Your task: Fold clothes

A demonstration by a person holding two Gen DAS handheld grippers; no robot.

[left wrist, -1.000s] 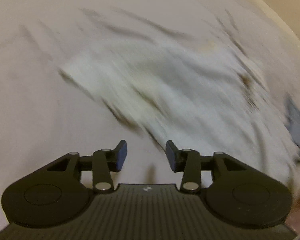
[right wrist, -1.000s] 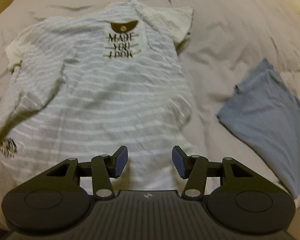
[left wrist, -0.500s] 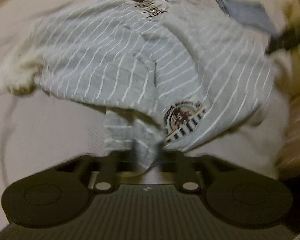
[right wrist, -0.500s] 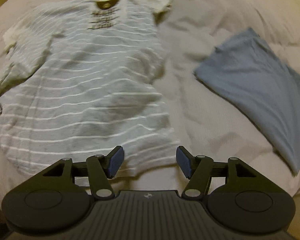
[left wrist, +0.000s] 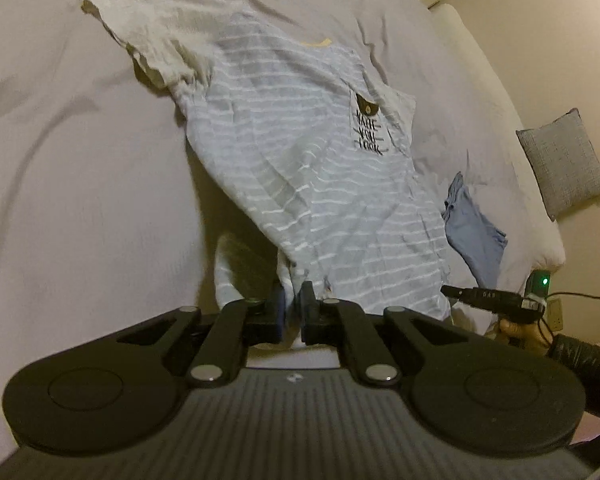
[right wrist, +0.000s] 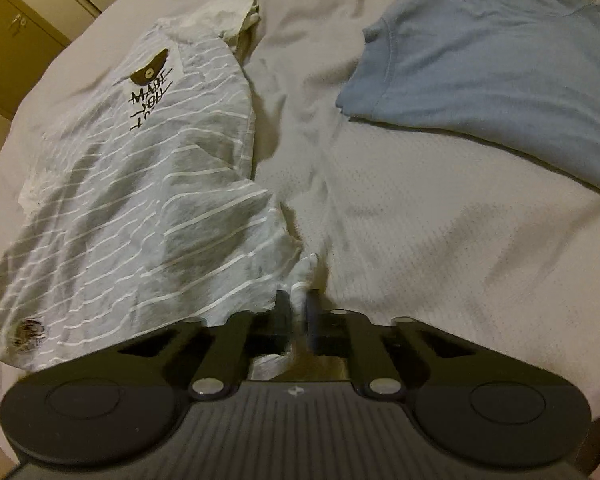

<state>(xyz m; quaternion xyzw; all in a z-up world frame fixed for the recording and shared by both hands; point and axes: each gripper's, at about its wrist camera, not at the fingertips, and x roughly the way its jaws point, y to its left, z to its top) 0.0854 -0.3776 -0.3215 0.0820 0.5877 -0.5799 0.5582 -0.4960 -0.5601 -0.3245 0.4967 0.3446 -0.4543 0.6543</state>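
The left gripper (left wrist: 292, 312) has its jaws closed almost together on a bunch of the striped shirt (left wrist: 320, 184) at one bottom corner of the hem, with cloth squeezed up between the pads. The right gripper (right wrist: 299, 316) is closed the same way on the other bottom corner of the shirt (right wrist: 140, 200), a small white tuft of fabric standing up between its pads. Both grippers sit low at the near edge of the bed (left wrist: 80, 180), pointing across it toward the shirt's collar.

The shirt lies spread on the bed, grey with thin white stripes, its printed chest pocket (right wrist: 150, 80) toward the far side and a pale sleeve (left wrist: 148, 28) reaching out to the far left in the left wrist view. Near the left gripper the hem is lifted clear of the bed, casting a dark shadow beneath it; the rest of the shirt rests on the cover. A round printed patch (right wrist: 28, 332) shows near the hem at the left of the right wrist view.

A blue garment (right wrist: 500, 68) lies folded on the bed to the right of the shirt, apart from it. In the left wrist view the right gripper appears side-on at the right edge (left wrist: 488, 300), held by a hand (left wrist: 516, 330) in a dark sleeve (left wrist: 580, 356). A grey cushion (left wrist: 564, 164) stands beyond the bed's right edge.
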